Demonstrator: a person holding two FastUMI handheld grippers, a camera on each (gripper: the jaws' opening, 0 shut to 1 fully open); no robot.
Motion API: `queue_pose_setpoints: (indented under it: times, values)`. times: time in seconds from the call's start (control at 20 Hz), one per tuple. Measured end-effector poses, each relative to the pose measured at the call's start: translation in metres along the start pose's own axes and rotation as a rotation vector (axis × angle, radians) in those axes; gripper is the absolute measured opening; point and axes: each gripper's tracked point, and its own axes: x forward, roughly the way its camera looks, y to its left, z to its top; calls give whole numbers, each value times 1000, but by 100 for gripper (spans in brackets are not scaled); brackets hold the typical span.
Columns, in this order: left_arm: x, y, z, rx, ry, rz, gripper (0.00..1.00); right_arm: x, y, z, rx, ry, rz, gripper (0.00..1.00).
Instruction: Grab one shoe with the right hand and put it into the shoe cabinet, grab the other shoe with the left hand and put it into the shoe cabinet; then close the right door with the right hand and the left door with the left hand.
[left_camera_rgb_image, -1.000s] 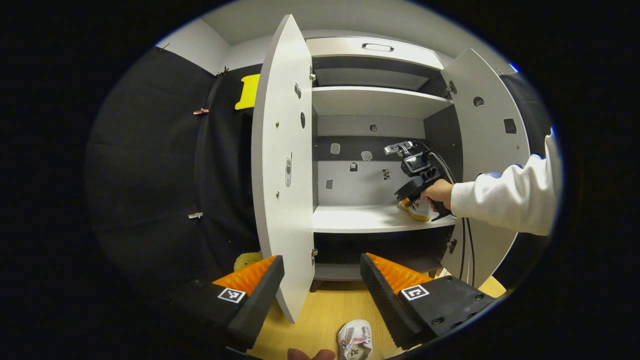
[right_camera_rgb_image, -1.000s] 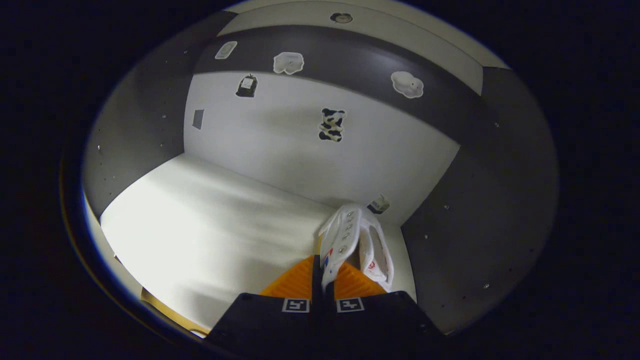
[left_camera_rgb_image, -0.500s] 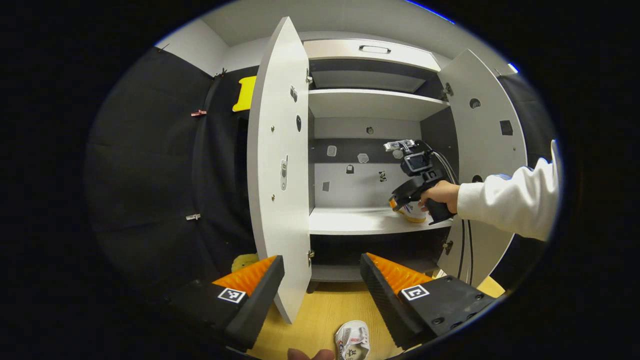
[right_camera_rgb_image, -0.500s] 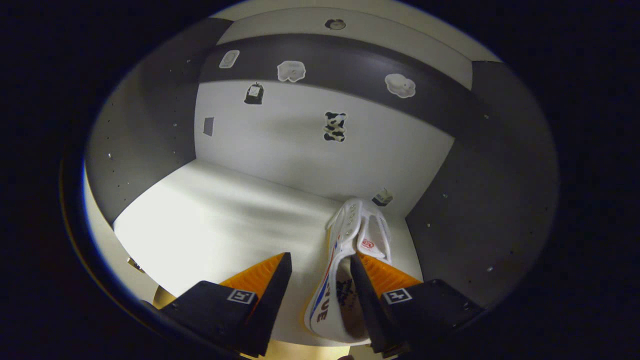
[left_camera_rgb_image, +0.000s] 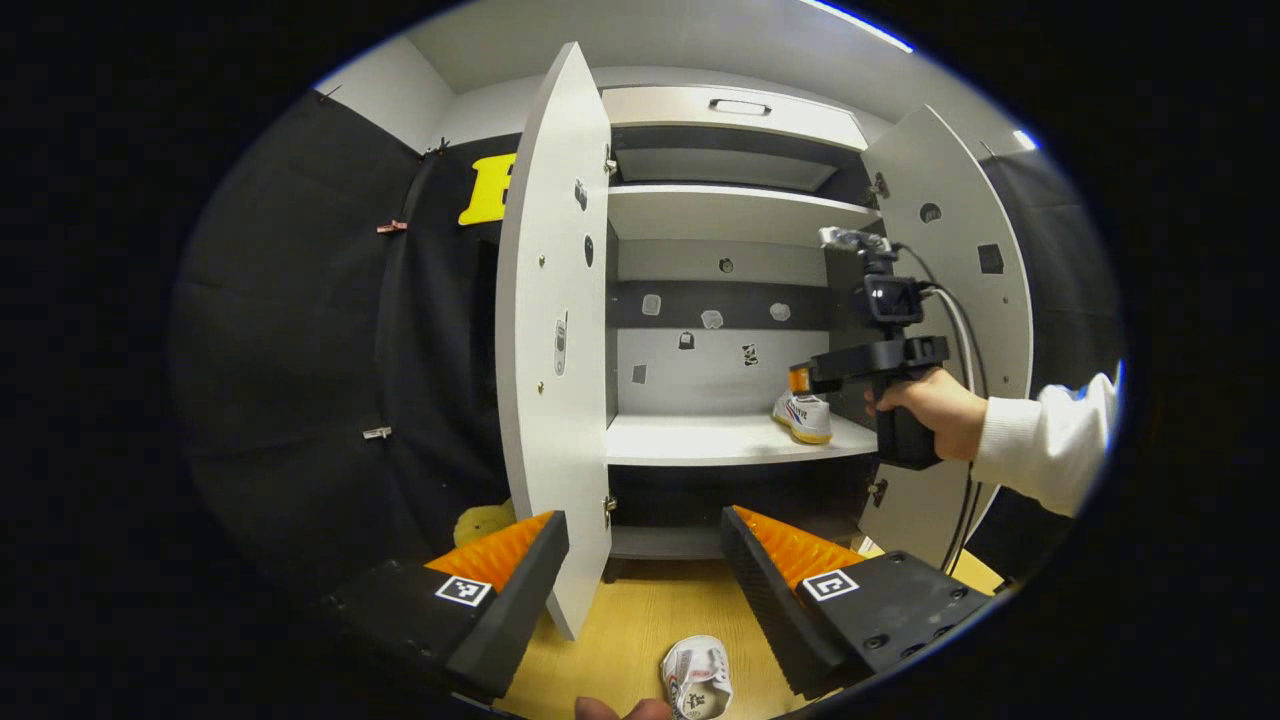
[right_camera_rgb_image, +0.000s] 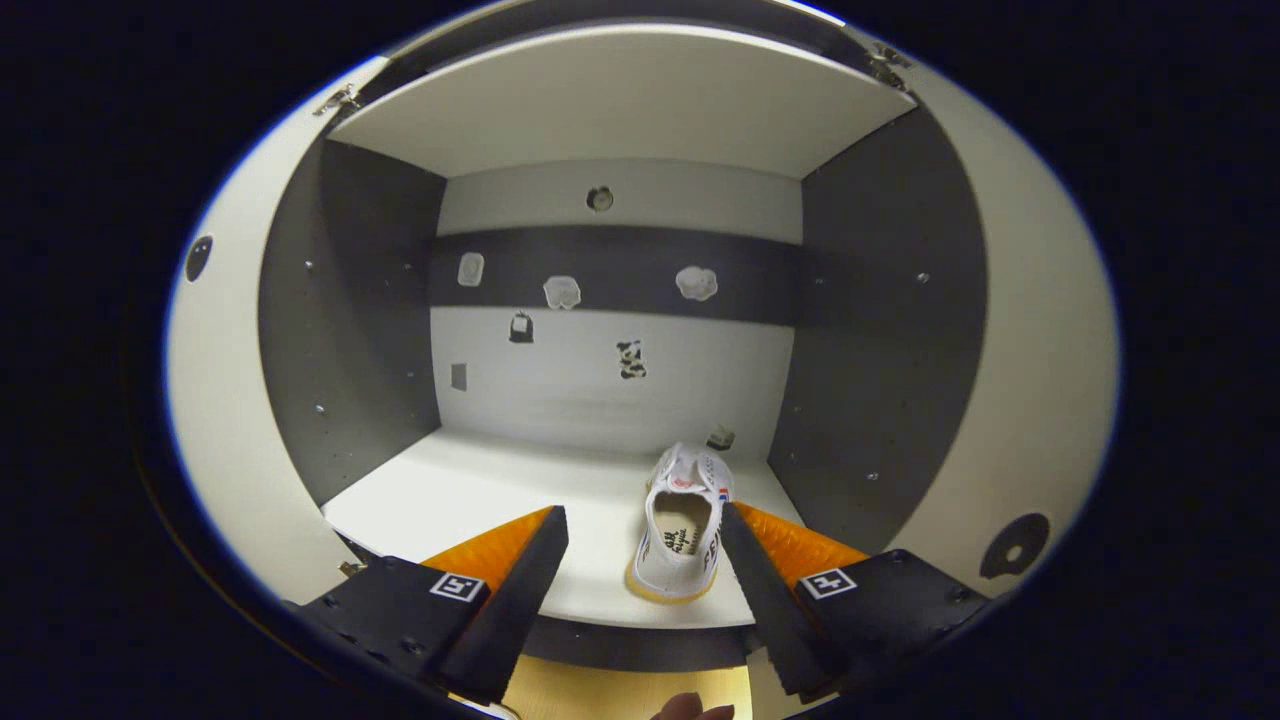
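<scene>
Resting on the middle shelf (right_camera_rgb_image: 480, 500) of the shoe cabinet (left_camera_rgb_image: 735, 110), near its right wall, one white sneaker (right_camera_rgb_image: 682, 525) points its toe at the back panel. Just outside the cabinet, the right gripper (right_camera_rgb_image: 645, 575) holds its fingers apart, empty. Below the cabinet, the second sneaker (left_camera_rgb_image: 697, 678) lies on the wooden floor (left_camera_rgb_image: 640, 625) beneath the left gripper (left_camera_rgb_image: 645, 580), whose fingers are also spread. Both cabinet doors stand open.

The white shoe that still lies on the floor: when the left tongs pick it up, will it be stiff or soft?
The white shoe on the floor looks crumpled, so it is probably soft and will fold in the left tongs. It seems light. Its flat-soled twin on the shelf stands upright, so it should not roll.
</scene>
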Motion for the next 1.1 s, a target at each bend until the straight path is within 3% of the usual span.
queue_pose_setpoints:
  times: [0.3,0.6,0.85,1.1]
  values:
    - [-11,5,-17,-7,-7,-15,97,-118,12,26,36,-148,50,98]
    - [-20,-5,-95,28,74,-80,97,-212,16,45,26,-228,90,98]
    - [-29,-34,-179,54,206,-182,97,-253,-2,62,52,-267,94,98]
    - [-31,-40,-265,72,386,-185,95,-273,-31,74,54,-290,63,99]
